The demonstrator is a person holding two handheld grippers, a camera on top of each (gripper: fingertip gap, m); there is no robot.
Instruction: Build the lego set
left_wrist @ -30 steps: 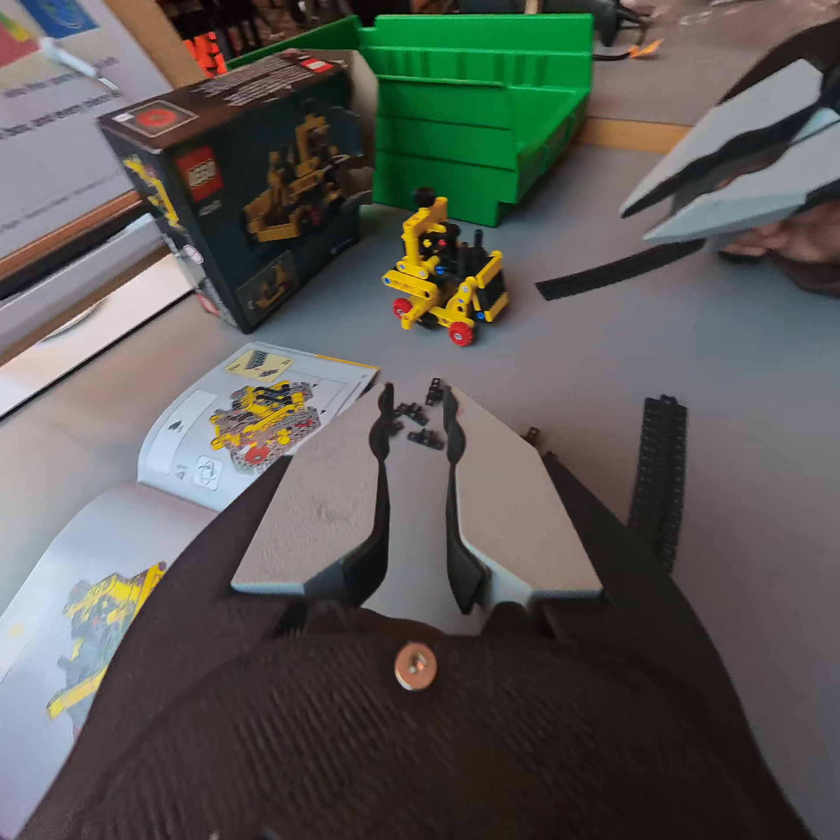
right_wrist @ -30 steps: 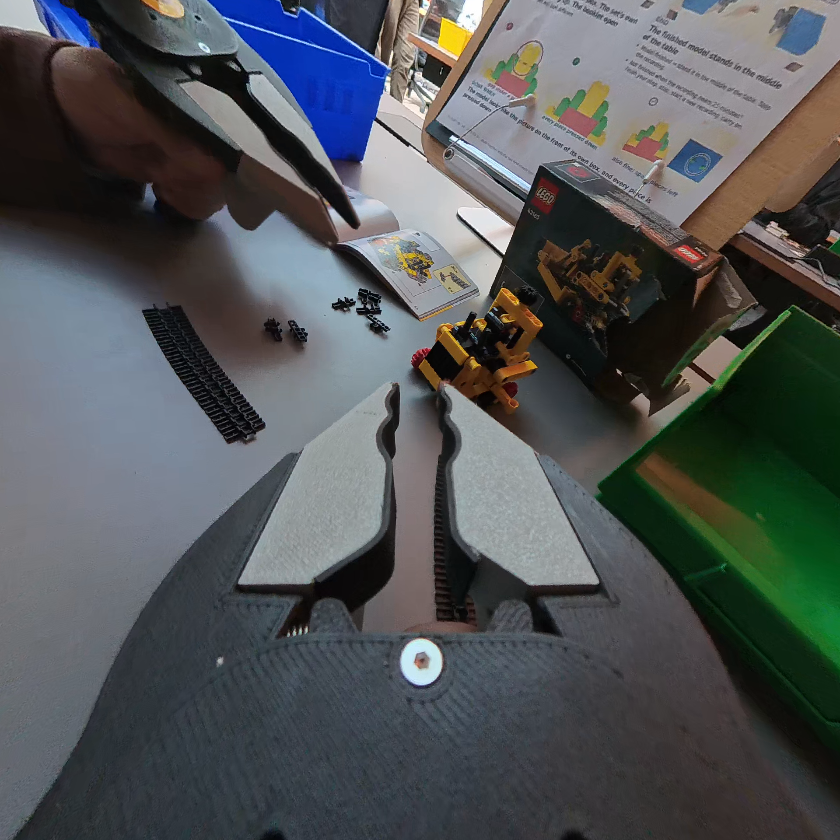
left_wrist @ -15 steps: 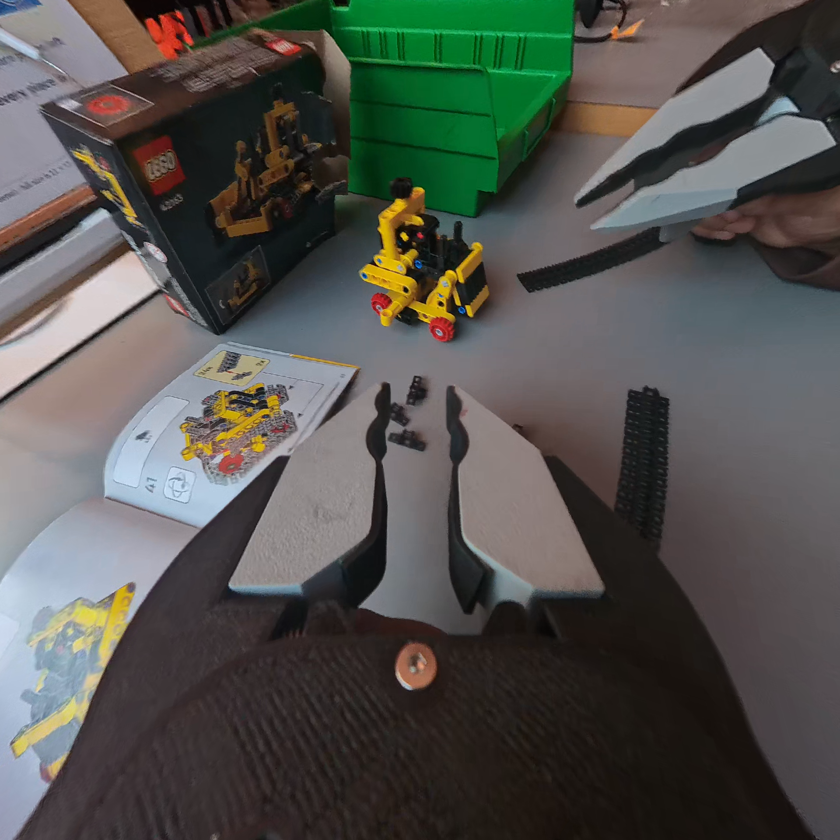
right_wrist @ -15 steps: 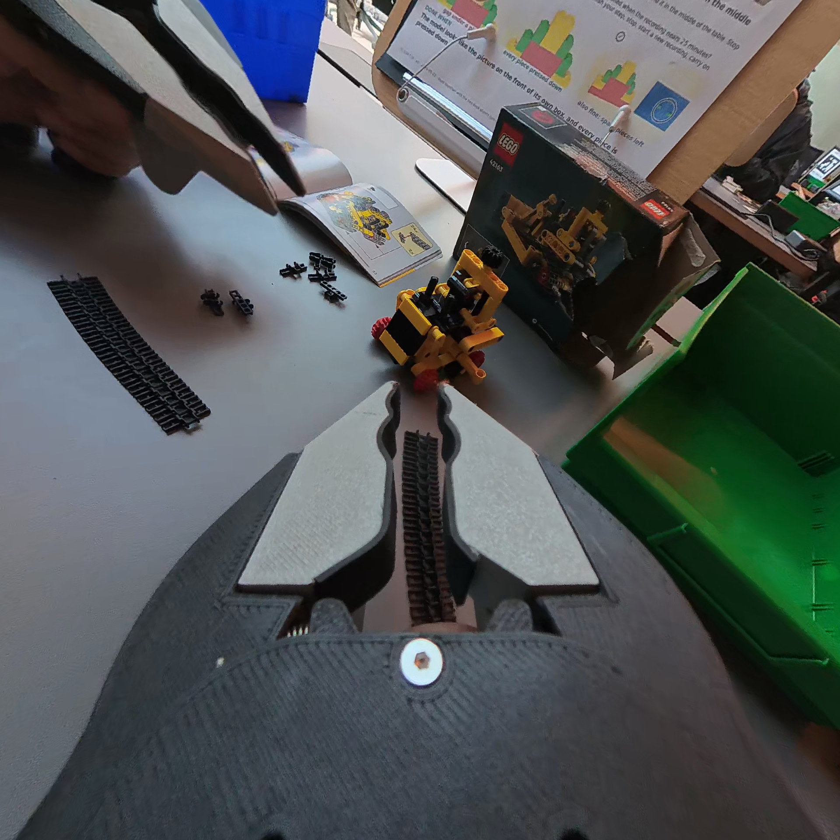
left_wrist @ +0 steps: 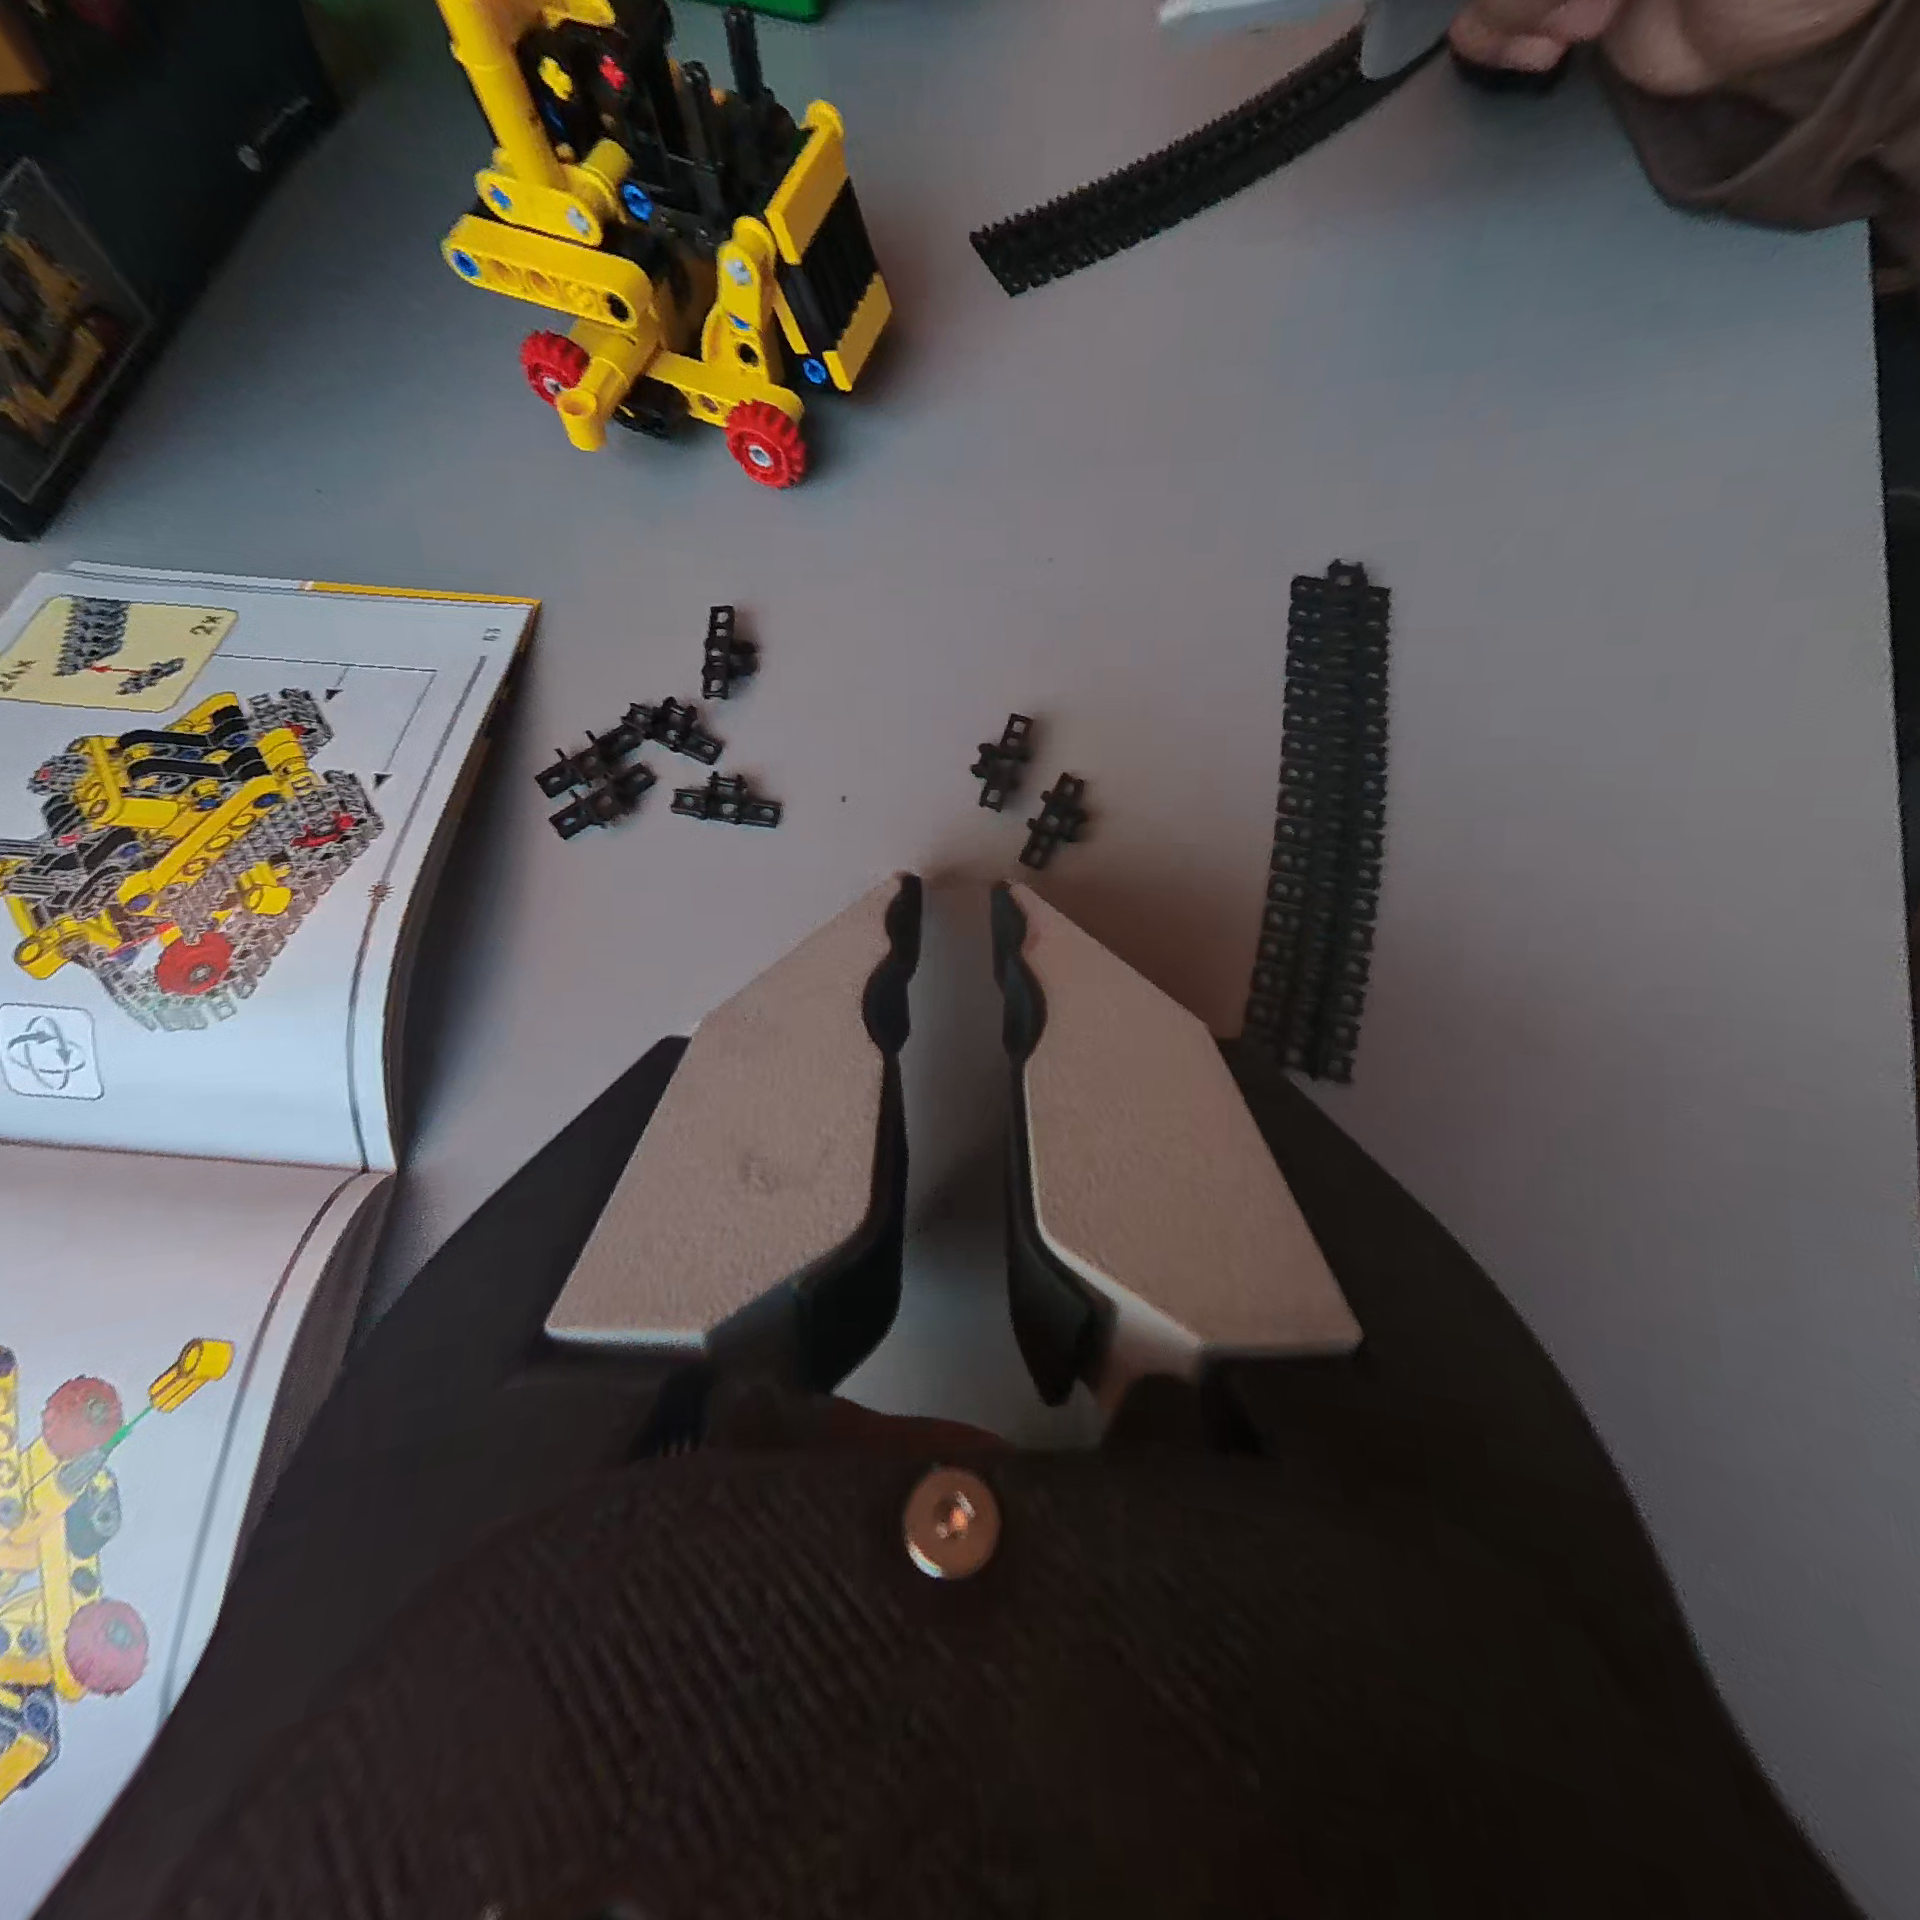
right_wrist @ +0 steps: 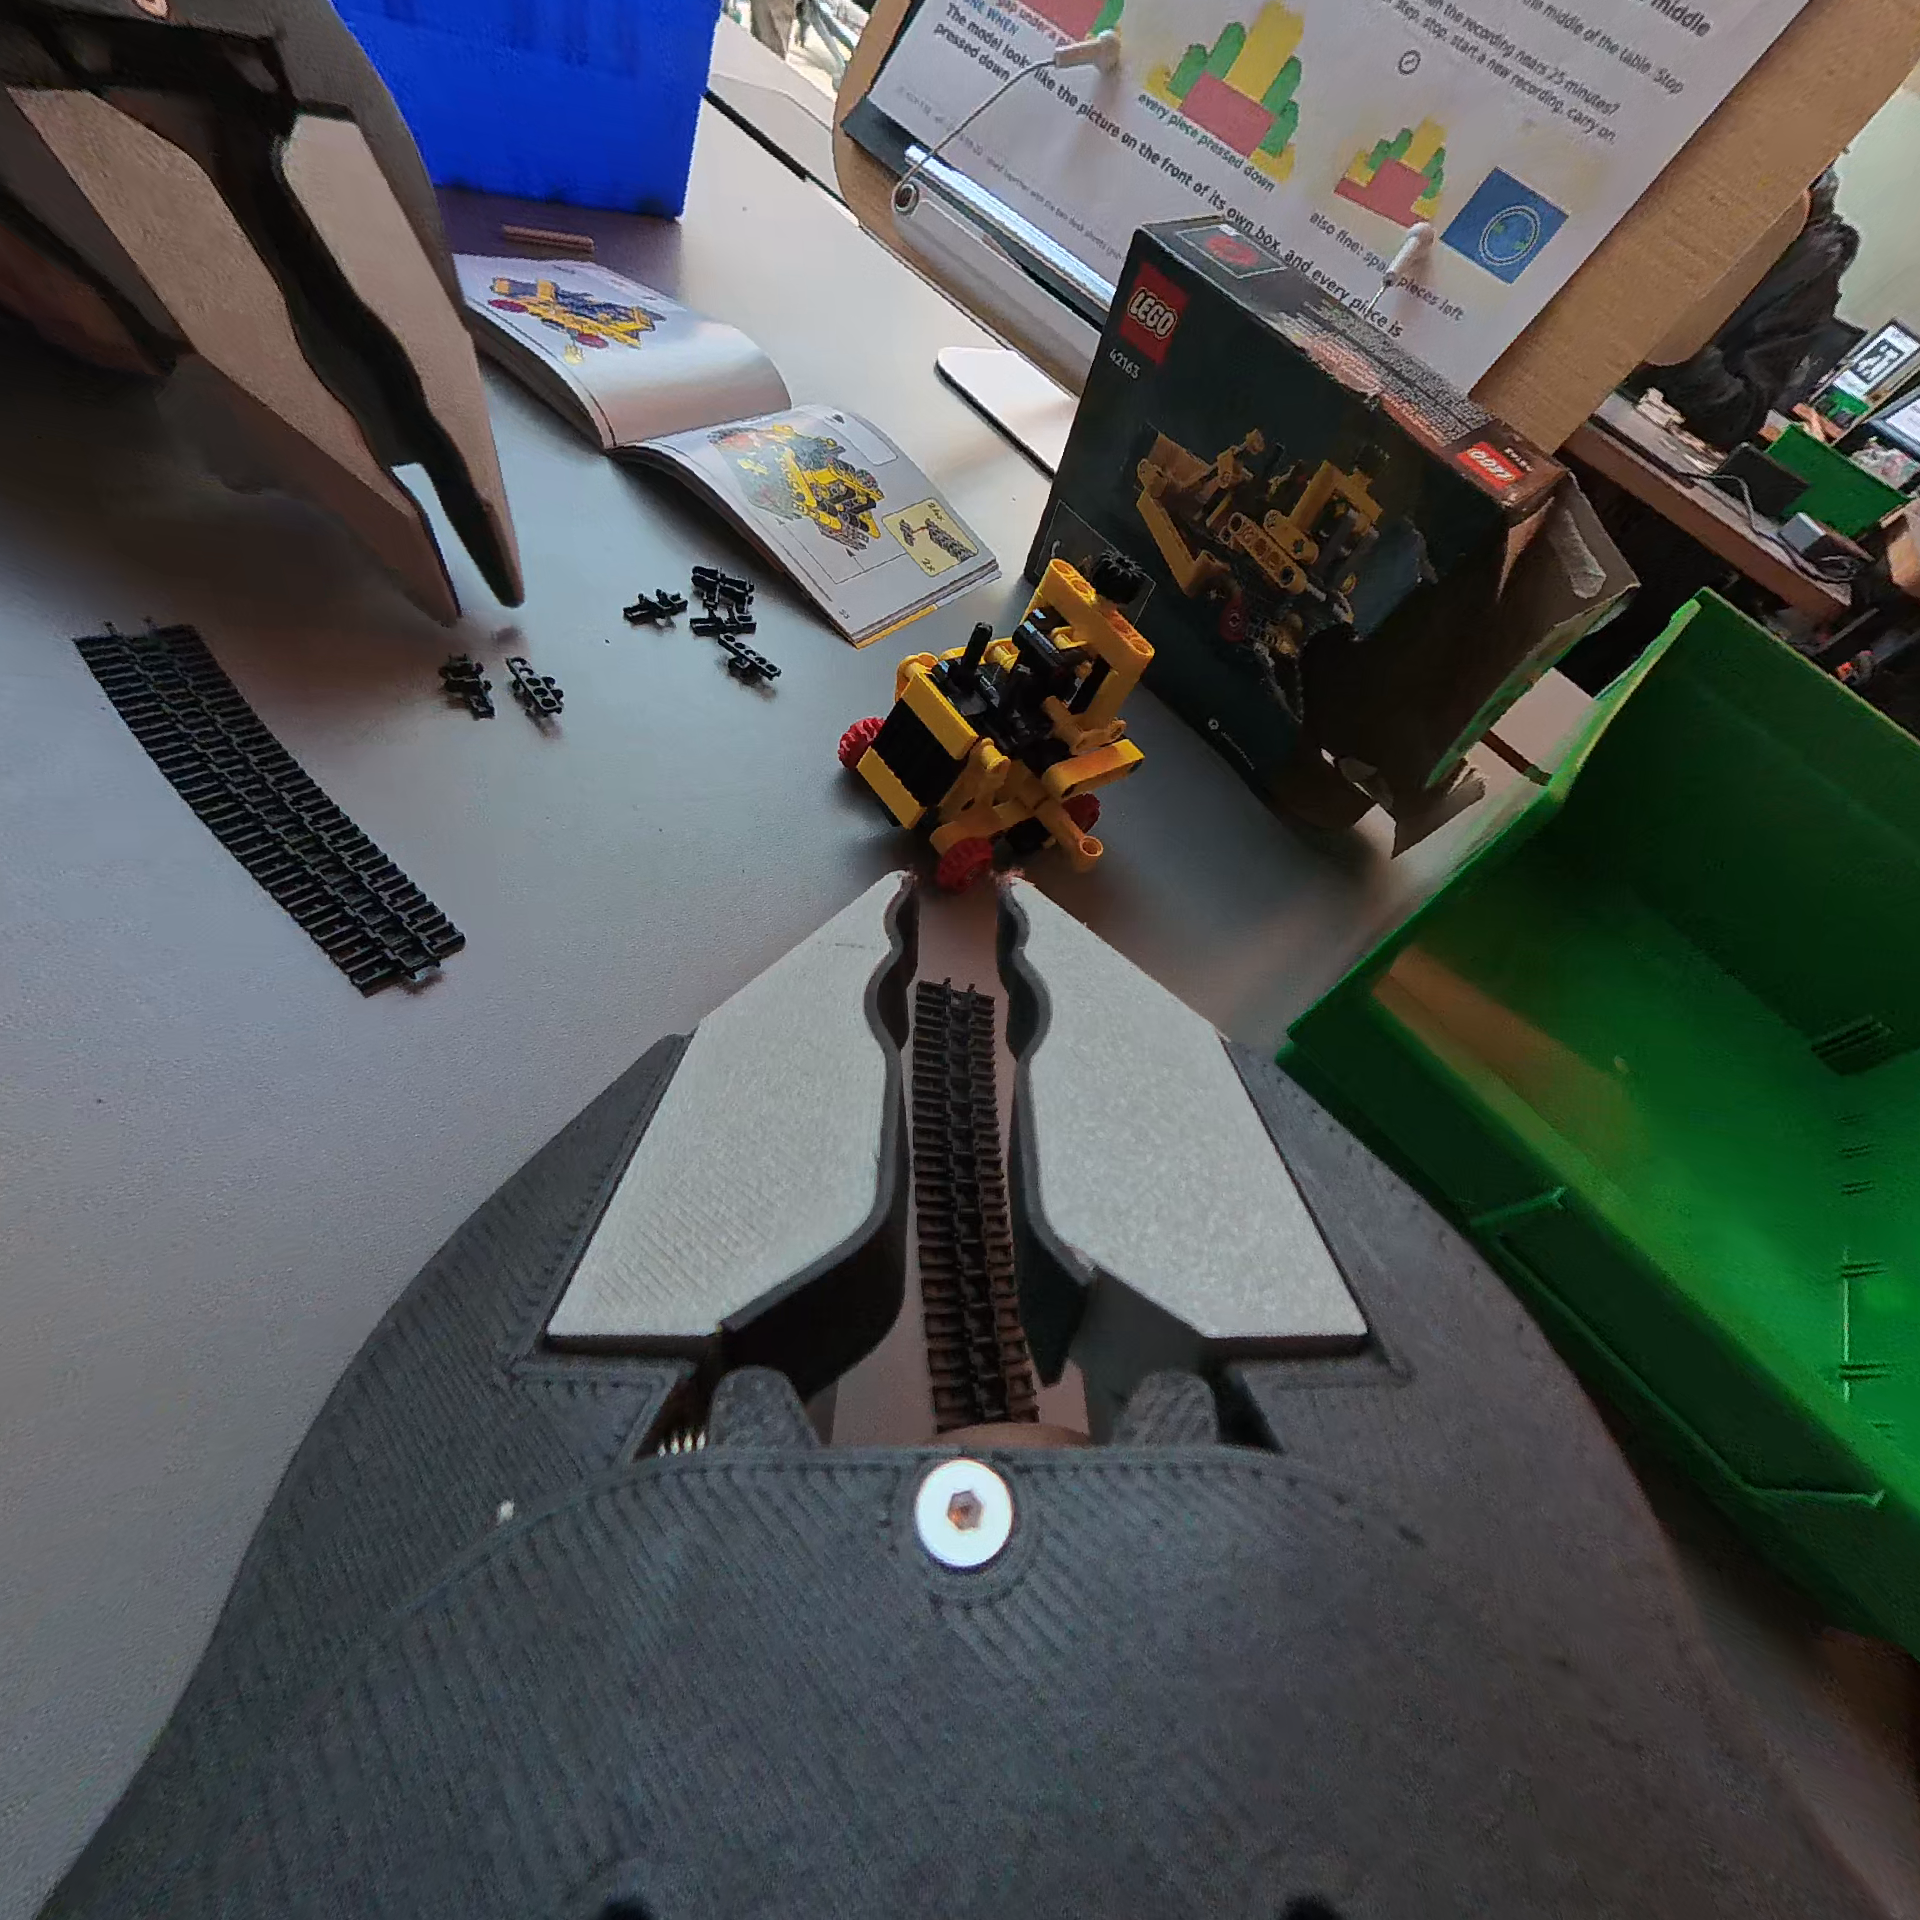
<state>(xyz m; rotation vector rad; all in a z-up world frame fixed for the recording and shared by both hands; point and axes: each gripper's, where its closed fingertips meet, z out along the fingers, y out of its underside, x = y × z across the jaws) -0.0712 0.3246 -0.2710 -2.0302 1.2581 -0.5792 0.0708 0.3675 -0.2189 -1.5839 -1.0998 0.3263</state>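
Observation:
A partly built yellow and black model with red wheels stands on the grey table; it also shows in the right wrist view. My left gripper is slightly open and empty, low over the table just short of two loose black track links. More loose links lie to the left. The right wrist view shows the left gripper over those two links. My right gripper is open, with a black track strip lying on the table between its fingers. A second strip lies on the right.
An open instruction booklet lies left of the links. The set's dark box stands behind the model. A green bin is on the right, a blue bin far left, a poster board behind. A person's hand holds the right gripper. There is about 15 centimeters between the tips of the two grippers.
My left gripper has moved forward and down towards the two loose links. My right gripper has shifted over the track strip, which now lies centred between its fingers.

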